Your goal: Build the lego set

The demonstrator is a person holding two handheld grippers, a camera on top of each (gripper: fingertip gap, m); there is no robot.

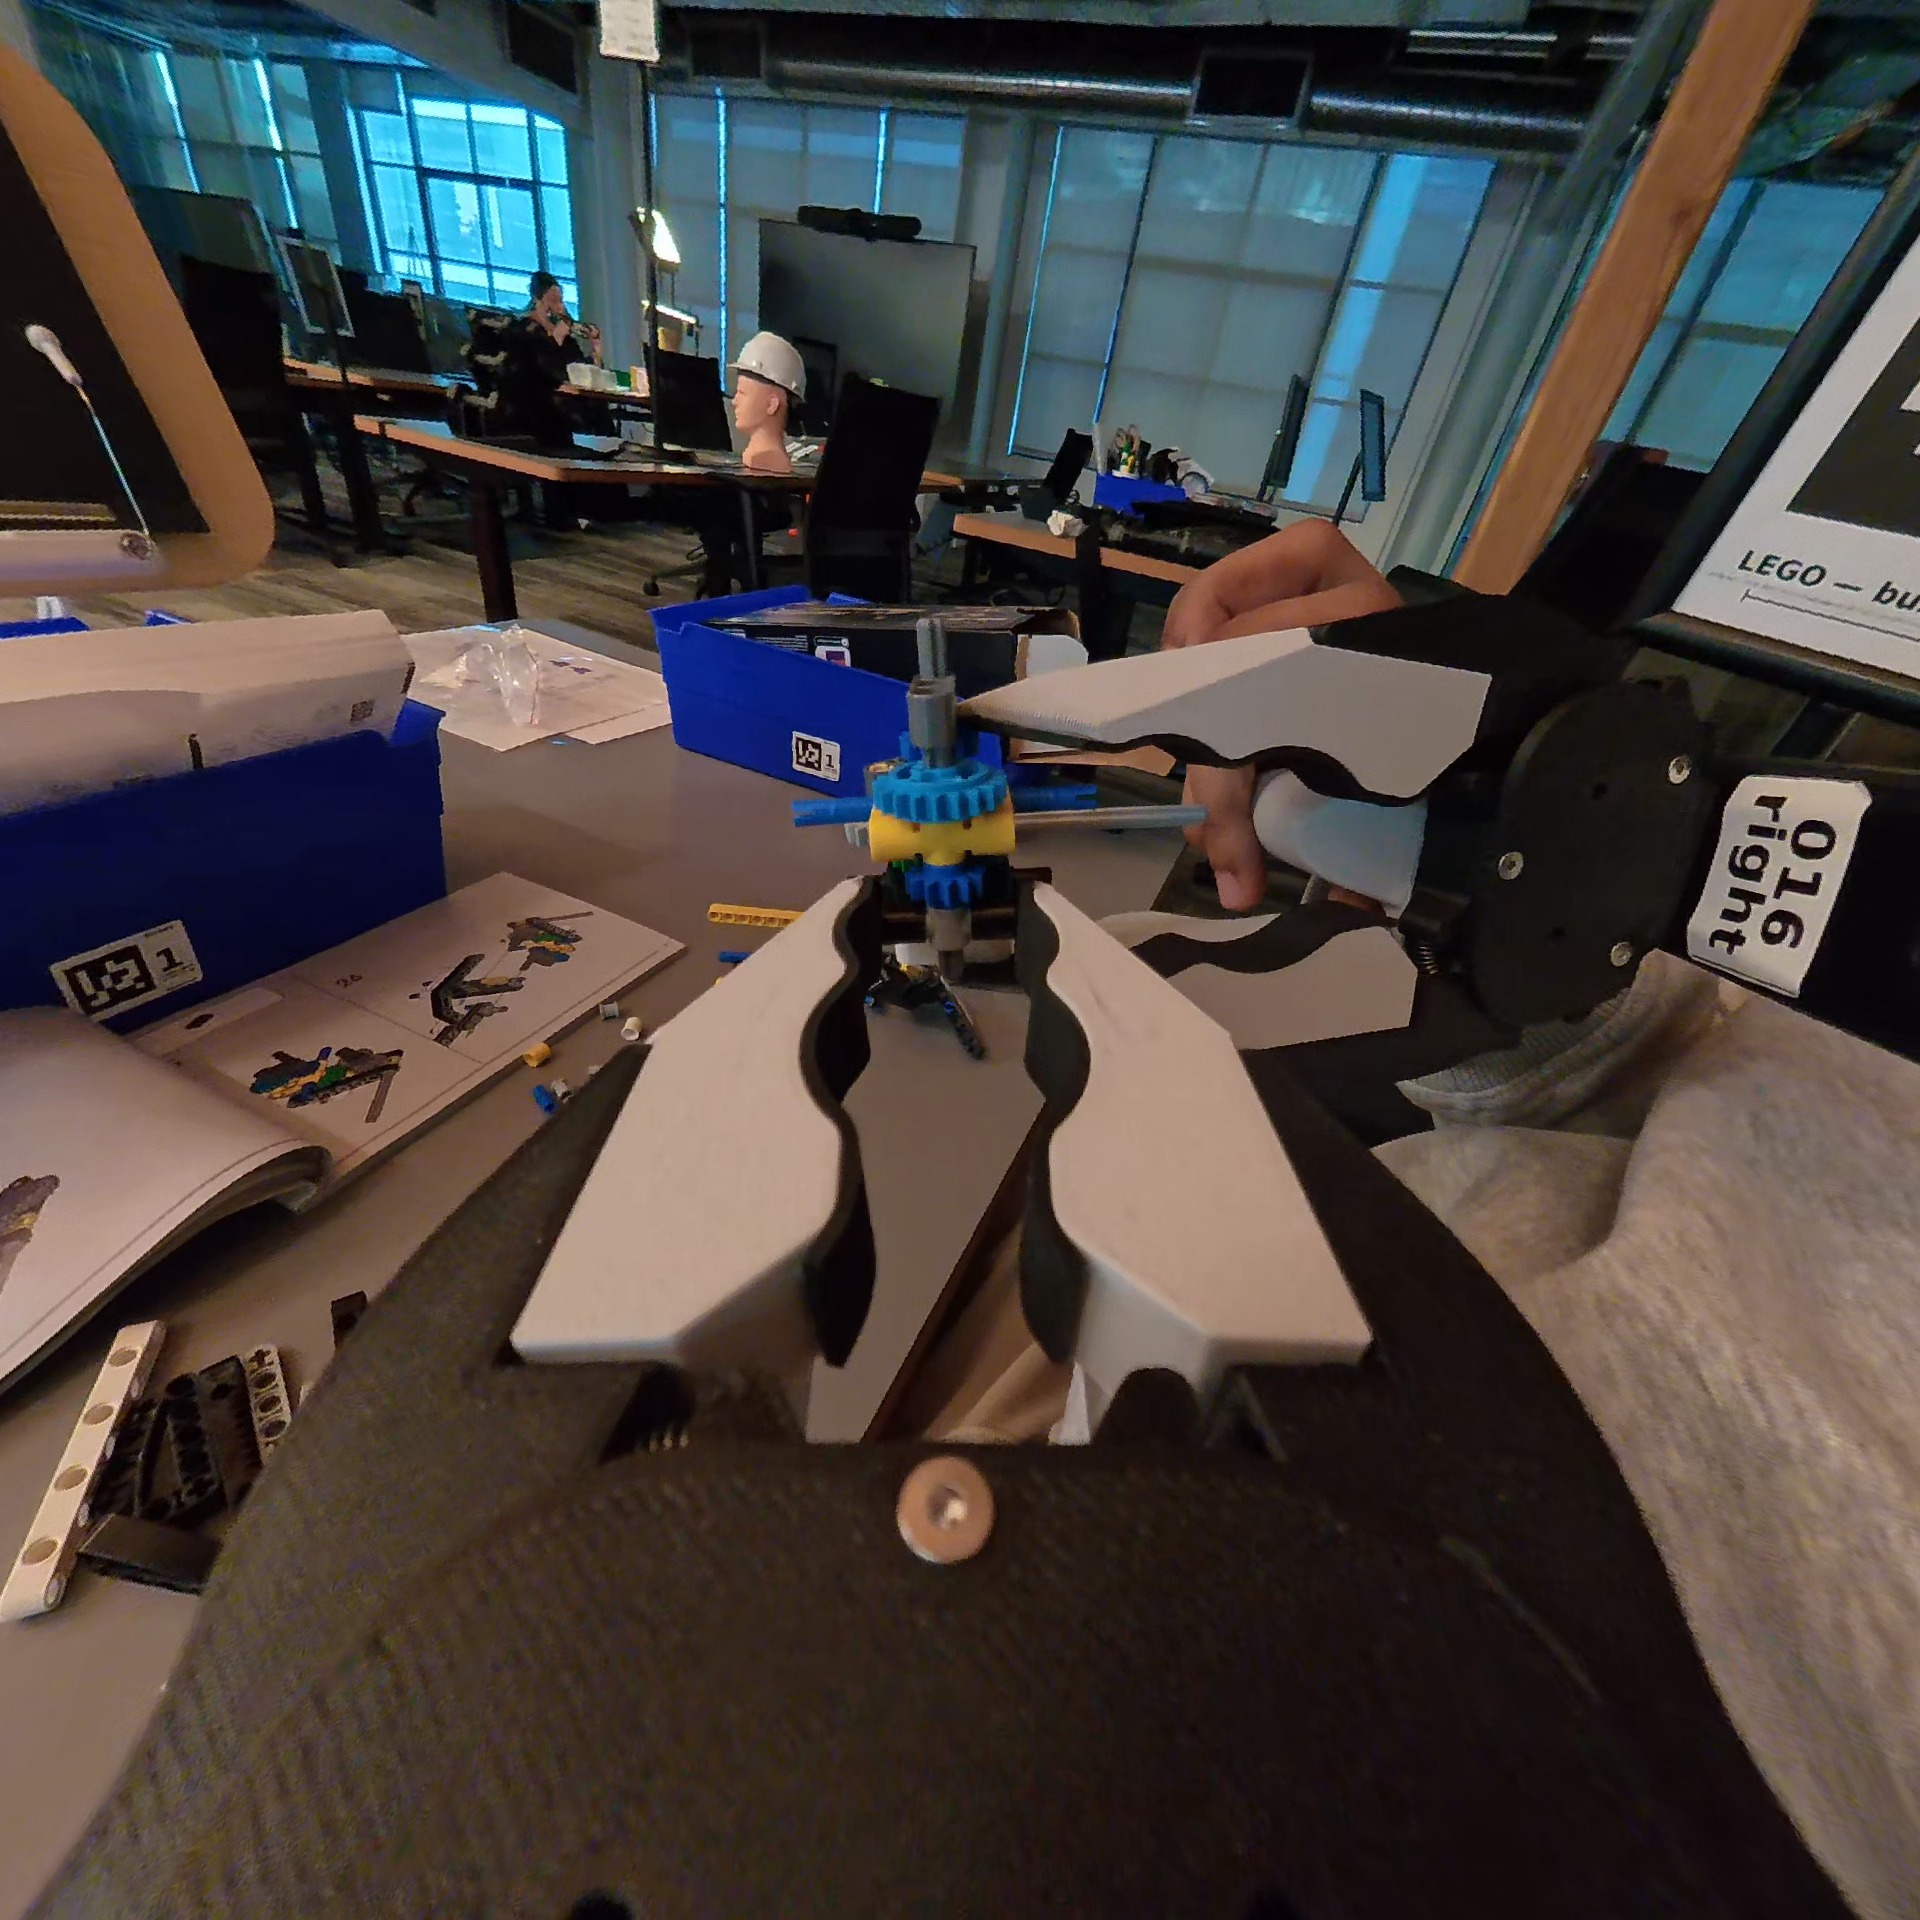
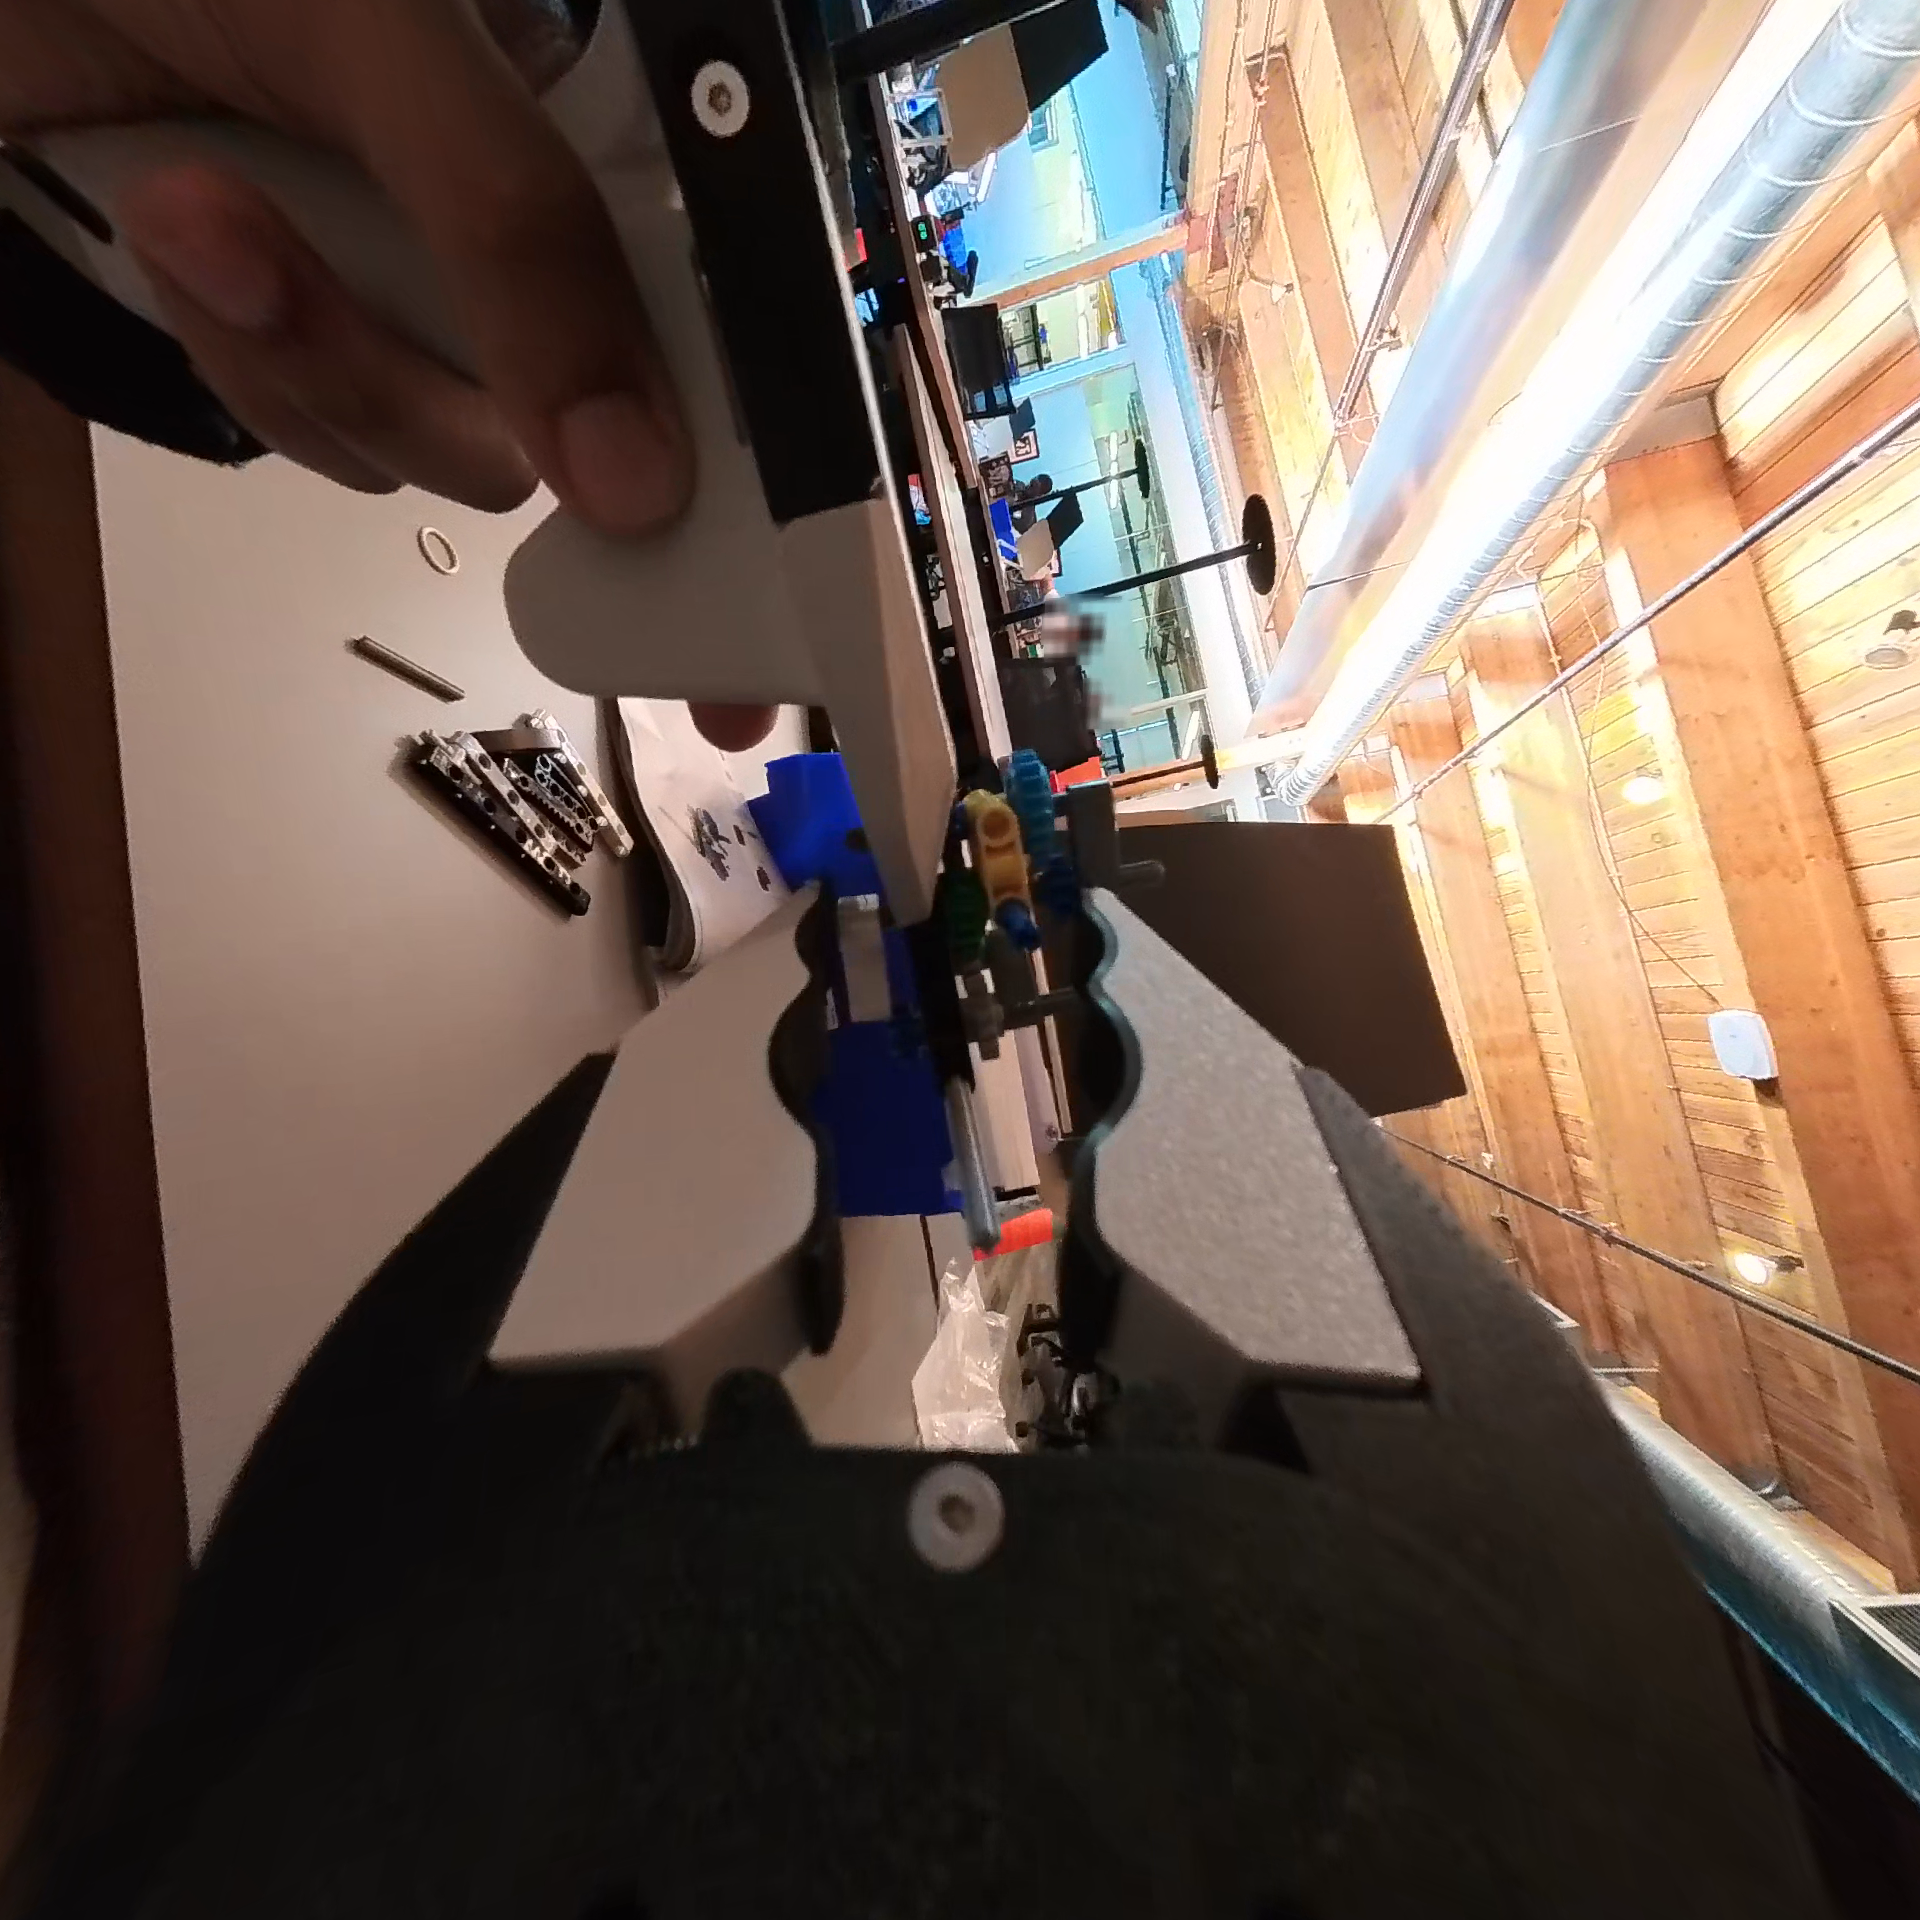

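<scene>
My left gripper [image 1: 948,899] is shut on the lower part of a small lego assembly [image 1: 940,821] and holds it upright above the table. The assembly has blue gears, a yellow block, blue and grey axles sticking out sideways, and a grey axle with a grey bush [image 1: 932,707] on top. My right gripper [image 1: 1049,821] comes in from the right, open. Its upper fingertip [image 1: 982,709] touches the grey bush; its lower finger passes behind my left gripper's right finger. In the right wrist view the assembly [image 2: 1003,842] lies between the spread jaws of my right gripper [image 2: 951,920].
An open instruction booklet [image 1: 416,997] lies on the grey table [image 1: 582,810], with two blue bins [image 1: 208,852] [image 1: 769,696] behind it. Loose beams [image 1: 156,1444] and small pieces [image 1: 551,1081] lie at the left. A grey-sleeved arm [image 1: 1662,1299] fills the right. Left and right tips are no more than a few centimetres apart.
</scene>
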